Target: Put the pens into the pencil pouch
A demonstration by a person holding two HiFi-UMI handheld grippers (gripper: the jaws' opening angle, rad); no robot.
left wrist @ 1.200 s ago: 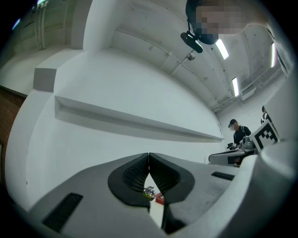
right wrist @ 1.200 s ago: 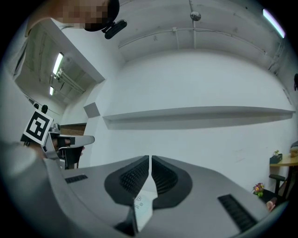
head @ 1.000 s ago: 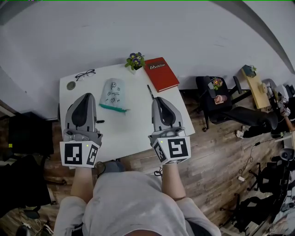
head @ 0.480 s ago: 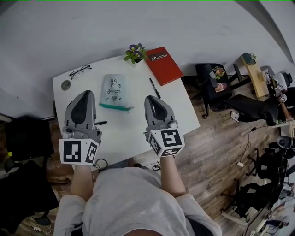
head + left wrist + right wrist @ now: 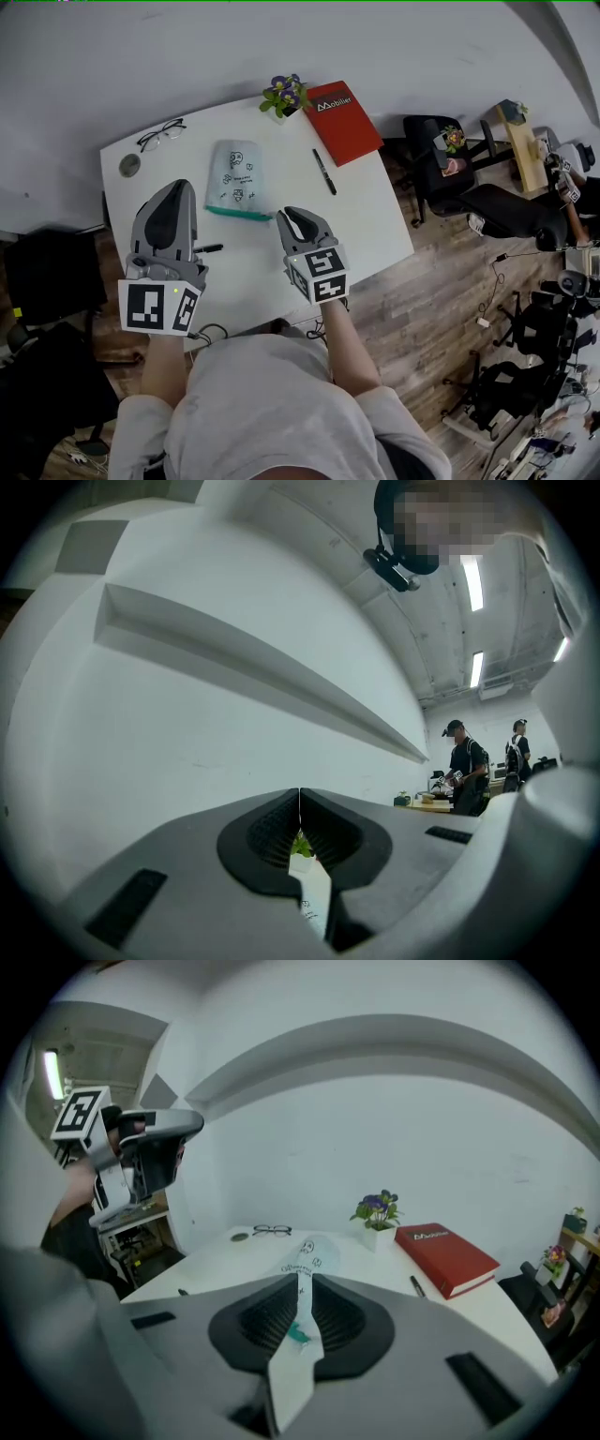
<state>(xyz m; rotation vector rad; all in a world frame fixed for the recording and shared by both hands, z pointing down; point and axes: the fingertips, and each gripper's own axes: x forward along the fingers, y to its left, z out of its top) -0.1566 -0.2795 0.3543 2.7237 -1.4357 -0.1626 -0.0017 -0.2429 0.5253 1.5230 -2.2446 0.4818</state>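
Lying ahead and right of the right gripper (image 5: 290, 217), far from the left gripper (image 5: 174, 186), the black pen (image 5: 324, 172) pointed away from the person. Both grippers' jaws were closed and empty.

Only one legible word: white print across the cover of the red book (image 5: 344, 122), reading roughly "Mobilier". Same white print on that cover in the right gripper view, too small there to spell out. Small black doodles and short lines of lettering on the pale pencil pouch (image 5: 236, 176), too fine to read in any view. Black-and-white square codes on the cubes of the left gripper (image 5: 173, 187) and the right gripper (image 5: 292, 216); patterns only, with no letters or numbers in them.
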